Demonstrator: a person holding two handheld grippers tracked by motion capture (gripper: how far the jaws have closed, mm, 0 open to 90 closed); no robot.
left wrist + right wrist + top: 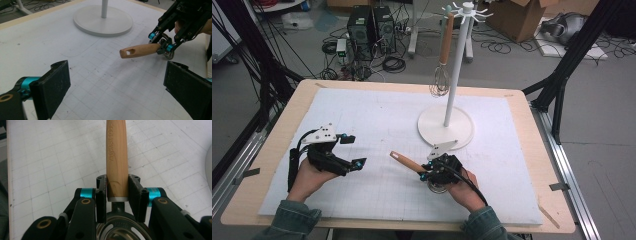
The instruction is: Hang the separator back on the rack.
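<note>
A utensil with a wooden handle (404, 161) and a round metal head (437, 187) lies low over the white mat in front of the person. My right gripper (428, 172) is shut on the handle just above the metal collar; in the right gripper view both pads press the handle (117, 157) from either side. The handle's free end, with its hanging hole, points left toward my left gripper (354, 151). That gripper stands open with nothing between its jaws; in the left gripper view (117, 85) it faces the handle (140, 50) and the right gripper (163, 42).
A white stand (446, 127) with a round base rises behind the right gripper, and a wooden-handled whisk (442, 75) hangs from its top hooks. The white gridded mat (377, 120) covers most of the wooden table. Computers, cables and boxes are on the floor beyond.
</note>
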